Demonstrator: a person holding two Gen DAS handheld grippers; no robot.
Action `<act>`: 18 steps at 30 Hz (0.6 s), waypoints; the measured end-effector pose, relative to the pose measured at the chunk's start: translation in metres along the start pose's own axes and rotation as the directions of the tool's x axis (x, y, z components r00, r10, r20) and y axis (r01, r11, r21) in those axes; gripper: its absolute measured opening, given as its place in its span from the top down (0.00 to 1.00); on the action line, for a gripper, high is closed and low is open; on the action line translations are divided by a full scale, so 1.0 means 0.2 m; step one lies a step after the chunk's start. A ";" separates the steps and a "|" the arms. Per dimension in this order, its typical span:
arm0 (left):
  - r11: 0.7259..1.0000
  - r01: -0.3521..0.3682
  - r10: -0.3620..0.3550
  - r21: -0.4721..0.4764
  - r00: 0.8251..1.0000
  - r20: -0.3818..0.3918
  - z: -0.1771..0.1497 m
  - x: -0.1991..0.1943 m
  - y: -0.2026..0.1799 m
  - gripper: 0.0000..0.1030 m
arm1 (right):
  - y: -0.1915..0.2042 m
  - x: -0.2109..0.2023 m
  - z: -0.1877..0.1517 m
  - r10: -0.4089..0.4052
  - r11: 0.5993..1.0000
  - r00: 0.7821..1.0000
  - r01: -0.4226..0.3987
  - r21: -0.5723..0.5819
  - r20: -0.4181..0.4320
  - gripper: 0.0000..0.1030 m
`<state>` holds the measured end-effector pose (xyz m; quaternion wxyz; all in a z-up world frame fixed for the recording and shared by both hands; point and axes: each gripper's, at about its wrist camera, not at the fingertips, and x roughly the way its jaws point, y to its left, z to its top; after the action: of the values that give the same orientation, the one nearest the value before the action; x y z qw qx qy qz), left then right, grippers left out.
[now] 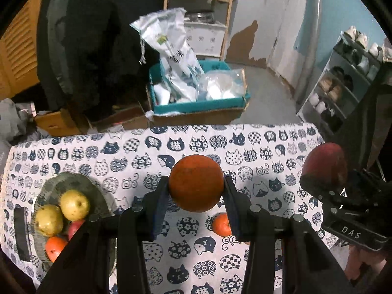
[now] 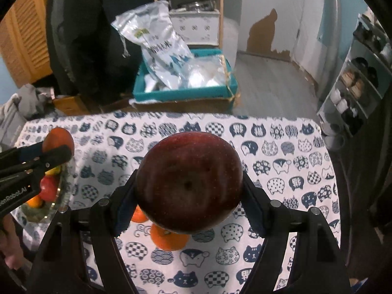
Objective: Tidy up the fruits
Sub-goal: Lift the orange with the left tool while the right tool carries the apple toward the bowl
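The left gripper [image 1: 196,191] is closed on an orange [image 1: 196,182], held above the tabletop [image 1: 245,147] to the right of the fruit bowl [image 1: 73,183]. The right gripper [image 2: 188,191] clamps a red apple [image 2: 188,181], farther right of the bowl. Best lower each gently into the bowl, one at a time, without knocking the pears [image 1: 73,204].

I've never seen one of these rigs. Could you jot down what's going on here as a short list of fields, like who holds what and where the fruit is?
left gripper: shut on an orange, lifted above the table
right gripper: shut on a red apple, also lifted
bowl: at the table's left, holding two yellow apples, a red fruit and a small orange fruit
loose fruit: two tangerines on the cat-print tablecloth
behind the table: teal box with plastic bags
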<state>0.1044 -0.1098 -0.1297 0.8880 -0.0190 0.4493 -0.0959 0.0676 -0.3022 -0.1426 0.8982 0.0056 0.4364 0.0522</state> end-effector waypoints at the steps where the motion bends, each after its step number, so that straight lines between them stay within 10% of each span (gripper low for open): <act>1: 1.000 -0.002 0.002 -0.005 1.000 0.008 0.00 -0.03 0.01 0.57 | 0.02 -0.02 0.01 0.006 1.000 1.000 -0.006 -0.006 0.010 0.26; 18: 0.997 -0.042 0.049 -0.061 0.992 0.119 -0.02 -0.39 0.24 0.57 | 0.25 -0.29 0.09 0.095 0.991 0.989 -0.084 -0.100 0.116 0.26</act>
<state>0.0641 -0.0473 -0.0757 0.9145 -0.0401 0.3980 -0.0612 0.0419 -0.2576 -0.0832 0.9189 -0.0143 0.3777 0.1127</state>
